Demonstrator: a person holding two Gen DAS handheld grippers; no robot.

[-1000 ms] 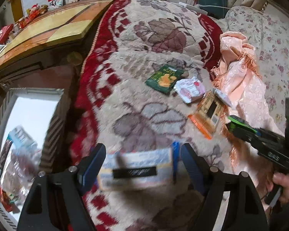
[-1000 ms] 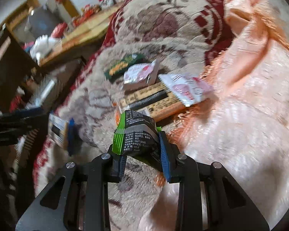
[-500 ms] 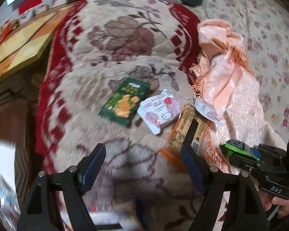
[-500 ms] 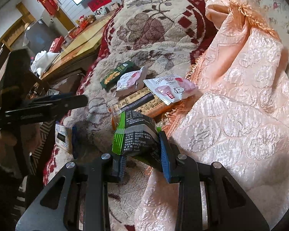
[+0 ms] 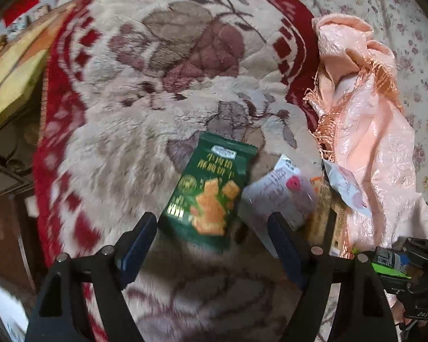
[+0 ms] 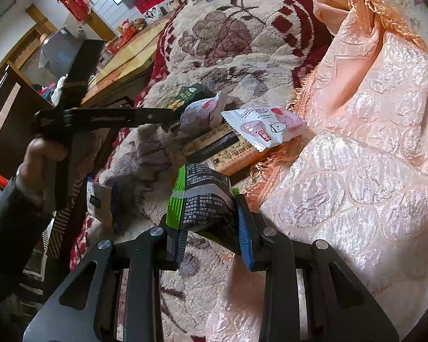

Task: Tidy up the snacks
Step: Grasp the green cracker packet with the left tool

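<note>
My left gripper (image 5: 211, 236) is open and empty, its jaws on either side of the near end of a dark green cracker packet (image 5: 211, 191) lying on the blanket. It also shows in the right wrist view (image 6: 168, 118). A white-pink packet (image 5: 279, 196) lies right of the green one, then an orange-tan box (image 6: 219, 149) and another white-pink packet (image 6: 264, 128). My right gripper (image 6: 211, 233) is shut on a black and green snack packet (image 6: 202, 199), held above the blanket. A blue-edged white packet (image 6: 101, 205) lies at the blanket's left edge.
The snacks lie on a beige and red floral blanket (image 5: 162, 65). A peach satin cloth with fringe (image 6: 371, 142) is bunched on the right. A wooden table (image 6: 125, 57) stands beyond the blanket's left edge.
My left gripper let go of the blue-edged white packet near the blanket's left edge and moved forward to the green cracker packet. My right gripper kept its hold on the black and green packet.
</note>
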